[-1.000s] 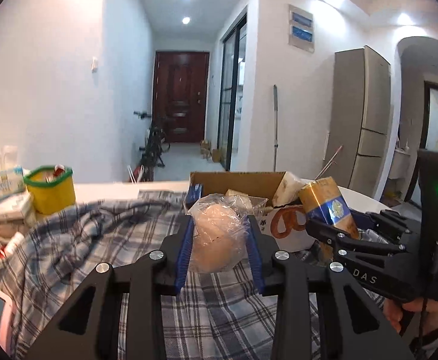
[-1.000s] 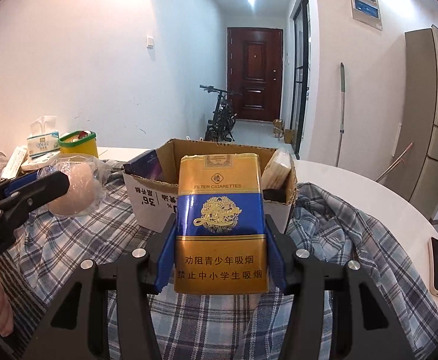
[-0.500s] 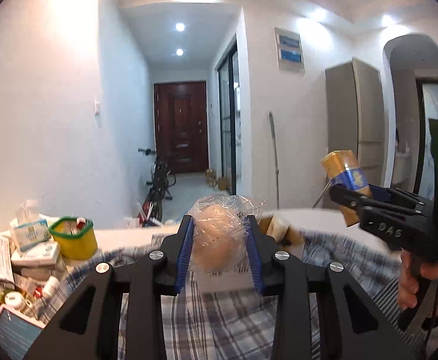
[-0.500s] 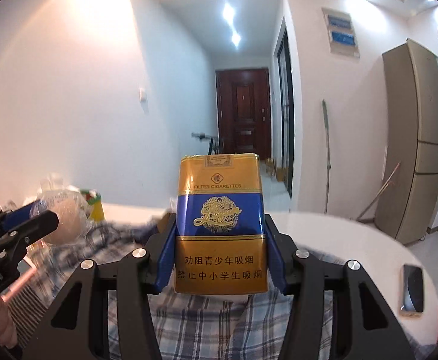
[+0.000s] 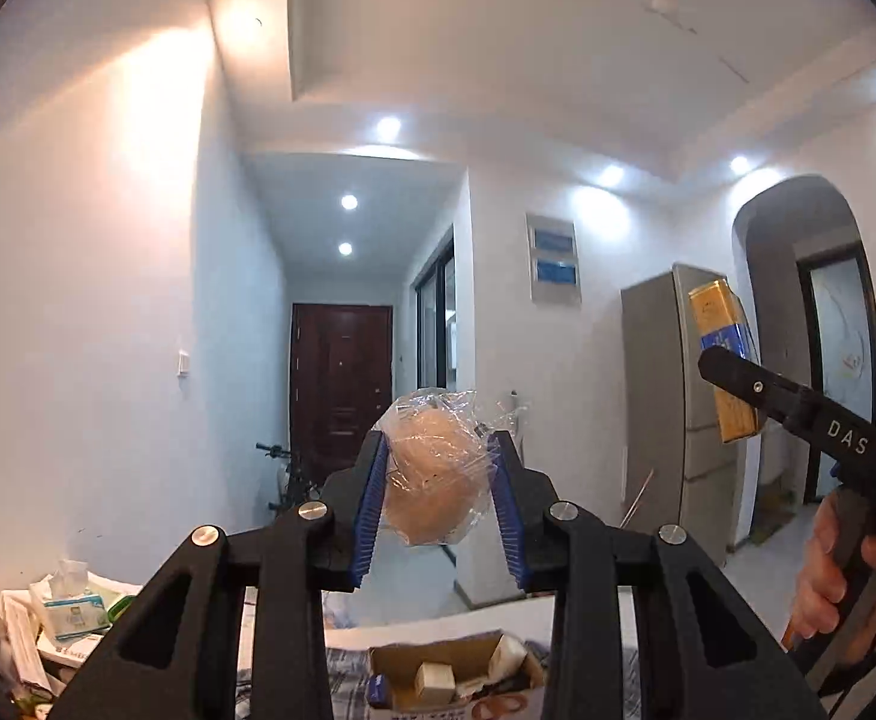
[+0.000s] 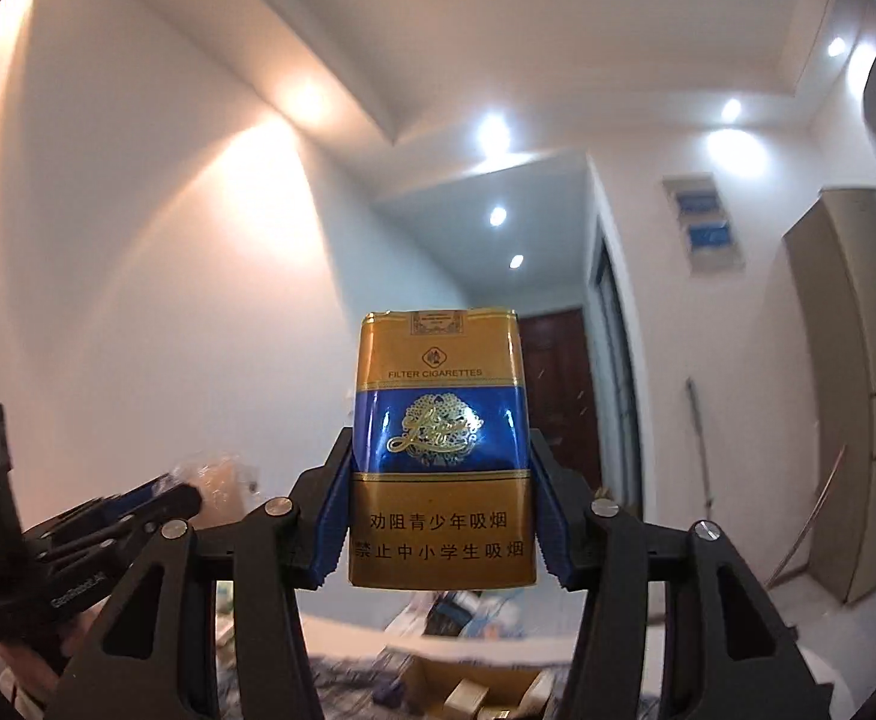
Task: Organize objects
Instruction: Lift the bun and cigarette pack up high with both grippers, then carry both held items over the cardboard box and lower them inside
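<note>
A round tan bun wrapped in clear plastic (image 5: 432, 474) sits squeezed between the blue pads of my left gripper (image 5: 438, 483), held high in the air. My right gripper (image 6: 441, 504) is shut on a gold and blue cigarette pack (image 6: 441, 450), which stands upright between its pads. From the left wrist view the same pack (image 5: 726, 360) and the right gripper (image 5: 723, 369) show at the right, with a hand (image 5: 840, 570) on the handle. The left gripper (image 6: 183, 495) with its wrapped bun (image 6: 219, 480) appears blurred at the left of the right wrist view. A cardboard box (image 5: 456, 675) with small packets lies far below.
The box rests on a checked cloth (image 5: 342, 684) over a white table (image 6: 348, 636). A pile of tissue packs and papers (image 5: 66, 606) sits at the table's left. Beyond are a hallway with a dark door (image 5: 339, 384), a bicycle (image 5: 291, 480) and a grey fridge (image 5: 672, 408).
Both grippers have risen well above the table with their loads and tilted upward. The box and cloth have dropped to the bottom edge of both views; ceiling now fills the top.
</note>
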Demonstrator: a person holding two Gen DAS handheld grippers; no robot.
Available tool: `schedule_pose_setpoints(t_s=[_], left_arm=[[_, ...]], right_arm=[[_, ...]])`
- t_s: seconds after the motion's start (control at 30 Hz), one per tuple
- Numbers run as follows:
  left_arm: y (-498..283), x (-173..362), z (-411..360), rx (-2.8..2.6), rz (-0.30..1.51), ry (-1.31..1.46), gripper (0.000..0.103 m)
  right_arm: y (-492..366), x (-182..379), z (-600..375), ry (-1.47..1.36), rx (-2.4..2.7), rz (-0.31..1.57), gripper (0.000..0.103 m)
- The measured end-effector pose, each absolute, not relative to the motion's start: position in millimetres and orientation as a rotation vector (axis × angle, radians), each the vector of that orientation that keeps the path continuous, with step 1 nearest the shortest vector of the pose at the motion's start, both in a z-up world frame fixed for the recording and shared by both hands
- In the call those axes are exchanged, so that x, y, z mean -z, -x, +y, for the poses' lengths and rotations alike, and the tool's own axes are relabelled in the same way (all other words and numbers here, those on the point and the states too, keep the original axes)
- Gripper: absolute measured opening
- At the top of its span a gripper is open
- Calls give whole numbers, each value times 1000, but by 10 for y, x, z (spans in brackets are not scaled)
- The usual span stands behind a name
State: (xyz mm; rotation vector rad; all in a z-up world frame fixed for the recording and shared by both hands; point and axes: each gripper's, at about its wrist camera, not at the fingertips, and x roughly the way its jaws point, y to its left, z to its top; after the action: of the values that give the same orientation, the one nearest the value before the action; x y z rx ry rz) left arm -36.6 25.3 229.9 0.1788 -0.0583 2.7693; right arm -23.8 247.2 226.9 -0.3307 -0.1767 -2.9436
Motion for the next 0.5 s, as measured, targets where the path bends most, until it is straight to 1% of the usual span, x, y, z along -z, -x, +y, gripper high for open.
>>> schedule_pose_setpoints(t_s=[0.1,0.23,0.33,0.4,0.5], left_arm=[[375,-2328,181,-2742,-111,-179,36],[472,-2118,138,-2760,-104,-177,36],[620,-2017,184,-2772,-74,-148,36],[734,-1998,238,-2795,-47,-130,36],[880,-1968,224,-2819,-66,-95,36]], right_arm=[[221,-2316,2457,383,2942,-189,51],[262,-2097,2393,434,2992,-155,51],[454,-1946,2398,401,3025,-159,51],[595,-1933,2320,343,3015,-122,51],[694,-1857,2211,287,3008,-78,51]])
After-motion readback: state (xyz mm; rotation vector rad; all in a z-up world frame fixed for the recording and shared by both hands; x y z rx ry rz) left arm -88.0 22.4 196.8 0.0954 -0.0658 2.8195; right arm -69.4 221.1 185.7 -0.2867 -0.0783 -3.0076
